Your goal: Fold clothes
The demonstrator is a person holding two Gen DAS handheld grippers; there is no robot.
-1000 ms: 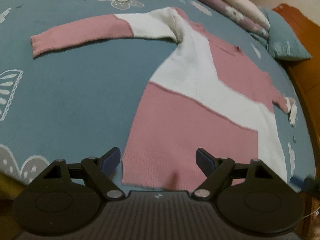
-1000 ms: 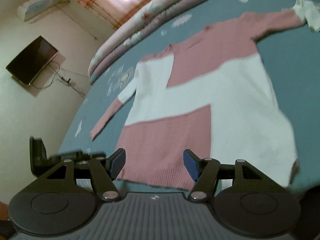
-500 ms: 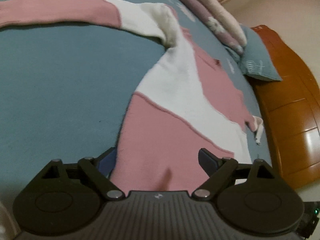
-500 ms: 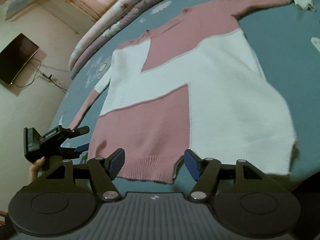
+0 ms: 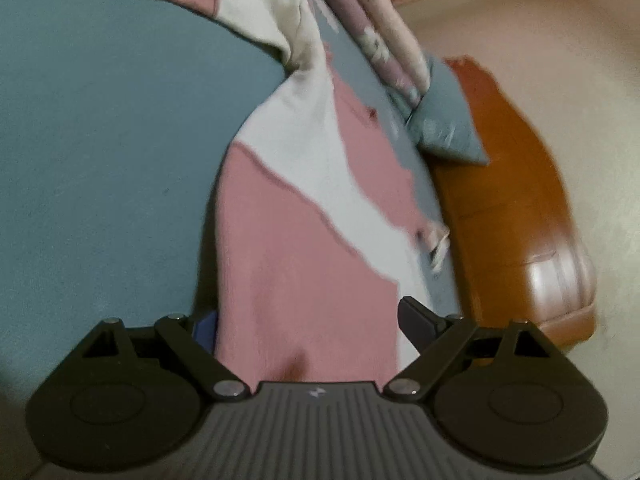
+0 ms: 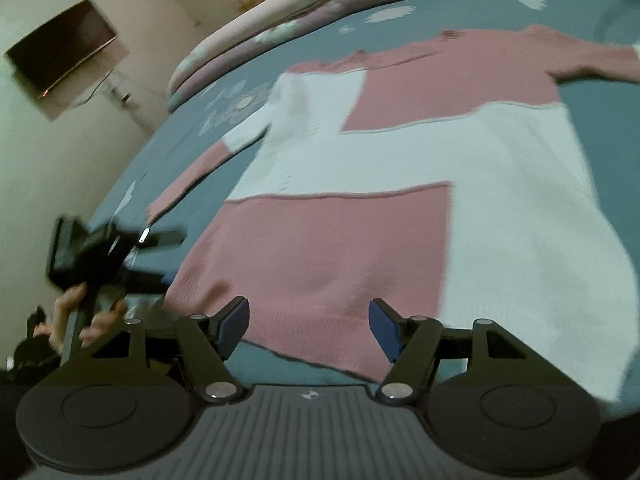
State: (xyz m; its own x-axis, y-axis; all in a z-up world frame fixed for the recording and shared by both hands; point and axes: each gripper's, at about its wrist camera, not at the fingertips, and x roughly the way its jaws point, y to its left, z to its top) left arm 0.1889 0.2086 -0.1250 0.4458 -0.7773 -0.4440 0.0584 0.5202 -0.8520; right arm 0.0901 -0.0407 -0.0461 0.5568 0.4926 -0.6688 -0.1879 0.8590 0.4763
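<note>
Pink-and-white sweater (image 6: 400, 168) lies spread flat on the blue bed (image 5: 100, 140), sleeves out to either side. Left gripper (image 5: 308, 320) spread wide, low at the hem's near left corner; pink hem fabric sits between its fingers, not pinched. Right gripper (image 6: 308, 320) also wide, just above the near hem, pink panel beyond. A hand (image 6: 76, 312) grips the left tool's handle. Folded quilt (image 6: 320, 12) along the far edge.

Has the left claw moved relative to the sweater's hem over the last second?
Yes. The left claw has closed in on the sweater: the pink hem corner now sits between its open fingers.
</note>
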